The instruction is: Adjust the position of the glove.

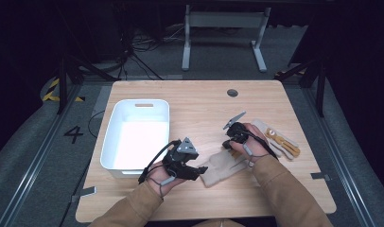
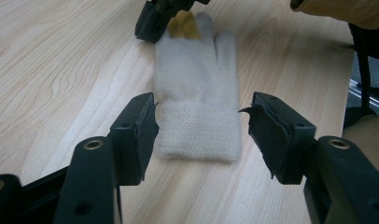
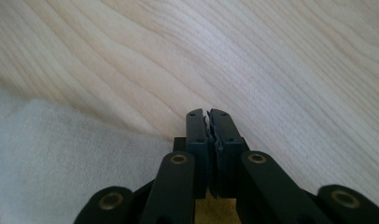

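Observation:
A beige knit glove (image 1: 219, 169) lies flat on the wooden table (image 1: 190, 101), its cuff toward my left gripper (image 1: 199, 171). In the left gripper view the cuff (image 2: 197, 135) lies on the table just ahead of my left gripper (image 2: 199, 128), which is open with nothing between its pads. My right gripper (image 1: 227, 144) sits at the glove's finger end and appears again in the left gripper view (image 2: 155, 18), beside a yellow patch. In the right gripper view the right gripper (image 3: 208, 116) is shut low over bare wood, the glove's fabric (image 3: 61, 154) to its left.
A white plastic bin (image 1: 109, 142) stands on the table's left half, close to my left hand. A second glove (image 1: 281, 143) with tan patches lies to the right of my right hand. A round cable hole (image 1: 232, 92) is at the back.

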The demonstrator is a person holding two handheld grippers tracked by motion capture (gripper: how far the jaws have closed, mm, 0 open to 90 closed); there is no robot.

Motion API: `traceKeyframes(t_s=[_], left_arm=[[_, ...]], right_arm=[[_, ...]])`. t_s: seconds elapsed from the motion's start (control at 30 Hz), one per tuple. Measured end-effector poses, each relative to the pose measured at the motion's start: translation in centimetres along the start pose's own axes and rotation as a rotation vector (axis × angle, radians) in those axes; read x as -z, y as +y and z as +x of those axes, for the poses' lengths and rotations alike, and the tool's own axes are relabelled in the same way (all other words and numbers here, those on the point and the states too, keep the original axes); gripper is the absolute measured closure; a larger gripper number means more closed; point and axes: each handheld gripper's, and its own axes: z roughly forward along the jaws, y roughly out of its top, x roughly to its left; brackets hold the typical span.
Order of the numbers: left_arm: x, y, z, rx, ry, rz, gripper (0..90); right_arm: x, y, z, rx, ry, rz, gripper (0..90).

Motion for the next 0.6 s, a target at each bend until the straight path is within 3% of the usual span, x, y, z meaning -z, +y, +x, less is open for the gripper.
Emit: traceKeyframes(t_s=[0.6], left_arm=[[-0.9, 0.7, 0.2, -0.009, -0.031, 0.008, 41.1]], right_arm=[[1.5, -3.1, 0.0, -0.038, 0.006, 0.011, 87.7]])
